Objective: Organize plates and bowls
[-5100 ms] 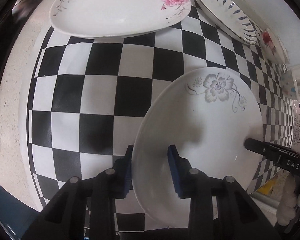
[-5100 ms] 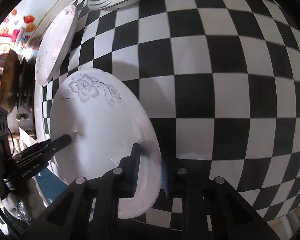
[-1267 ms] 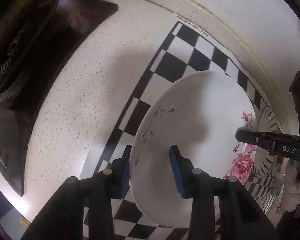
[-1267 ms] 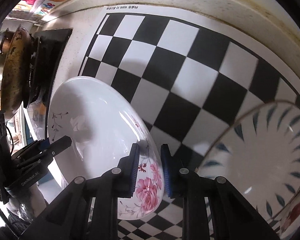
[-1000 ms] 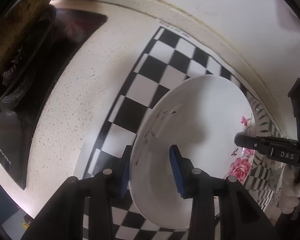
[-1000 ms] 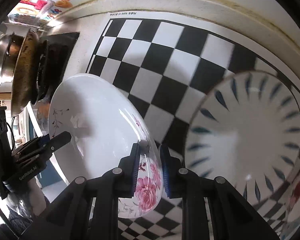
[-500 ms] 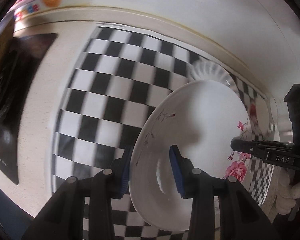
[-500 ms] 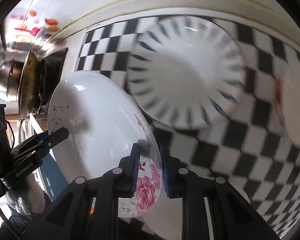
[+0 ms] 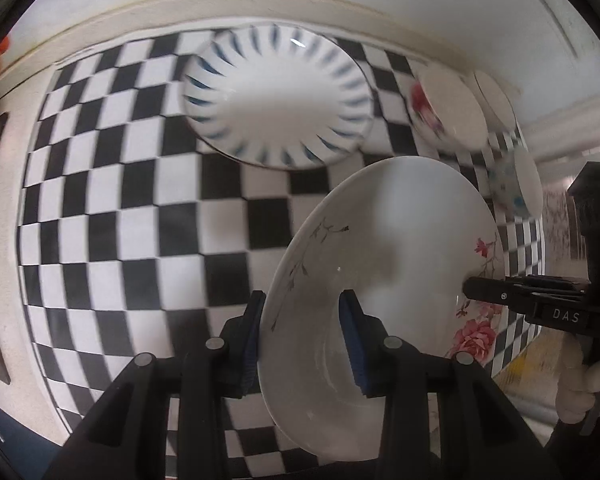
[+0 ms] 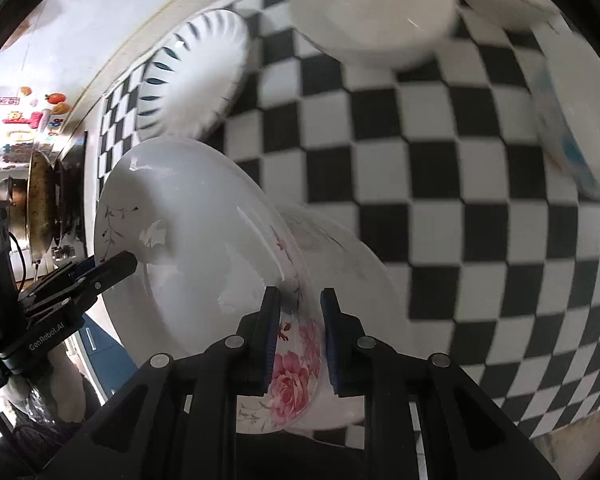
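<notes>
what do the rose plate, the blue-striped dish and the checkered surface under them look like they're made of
Rose plate: likely glazed ceramic or porcelain, since it is glossy white with sharp highlights and printed flowers; melamine is possible.
Blue-striped dish: the same glazed look, with a bright glint on its rim.
Checkered surface: apparently a thin printed sheet, paper or vinyl, lying flat and matte with a visible edge on the counter.

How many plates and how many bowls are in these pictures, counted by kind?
Plates: 3 (rose plate, blue-striped plate, grey-flowered plate under the rose plate)
Bowls: 3 (red-flowered bowl, plain bowl behind it, blue-dotted bowl)
Total: 6
</notes>
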### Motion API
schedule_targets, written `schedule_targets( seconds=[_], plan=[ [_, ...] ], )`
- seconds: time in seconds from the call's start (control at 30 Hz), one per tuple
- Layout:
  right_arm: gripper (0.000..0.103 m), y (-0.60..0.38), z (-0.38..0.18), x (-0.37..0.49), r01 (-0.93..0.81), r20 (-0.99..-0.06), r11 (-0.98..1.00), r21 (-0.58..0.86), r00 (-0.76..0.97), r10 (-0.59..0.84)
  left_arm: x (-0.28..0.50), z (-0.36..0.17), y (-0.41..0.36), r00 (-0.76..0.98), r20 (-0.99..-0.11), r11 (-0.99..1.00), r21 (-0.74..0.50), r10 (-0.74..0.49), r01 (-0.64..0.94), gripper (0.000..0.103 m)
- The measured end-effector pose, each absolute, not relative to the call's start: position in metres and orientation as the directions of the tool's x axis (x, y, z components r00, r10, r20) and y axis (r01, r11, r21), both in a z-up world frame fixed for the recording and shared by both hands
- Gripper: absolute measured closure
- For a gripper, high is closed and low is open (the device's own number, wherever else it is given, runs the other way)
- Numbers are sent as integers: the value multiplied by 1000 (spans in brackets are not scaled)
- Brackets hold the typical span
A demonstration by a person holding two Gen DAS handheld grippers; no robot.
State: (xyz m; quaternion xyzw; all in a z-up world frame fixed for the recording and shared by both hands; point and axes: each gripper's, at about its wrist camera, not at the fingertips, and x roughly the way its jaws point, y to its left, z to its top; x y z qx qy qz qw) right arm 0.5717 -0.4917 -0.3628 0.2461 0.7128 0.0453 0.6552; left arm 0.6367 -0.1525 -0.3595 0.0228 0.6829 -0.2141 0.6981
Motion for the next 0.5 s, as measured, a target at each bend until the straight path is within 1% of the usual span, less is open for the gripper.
schedule_targets(
  seconds=[0.13,0.33,0.5],
  plan=[
    [80,-510,-376,549,326,-910,863,386,-22,415,623,-372,-171,-55,-971,899,-235,-231,370,69],
    [81,-513,-392,532,314,-917,878,362,-51,397,604,-393,-190,-91,-982,890,-189,-166,415,69],
    [81,-510,-396,531,301,-917,882,363,-54,396,596,-396,-199,-65,-992,885,-127,-110,447,69]
  ],
)
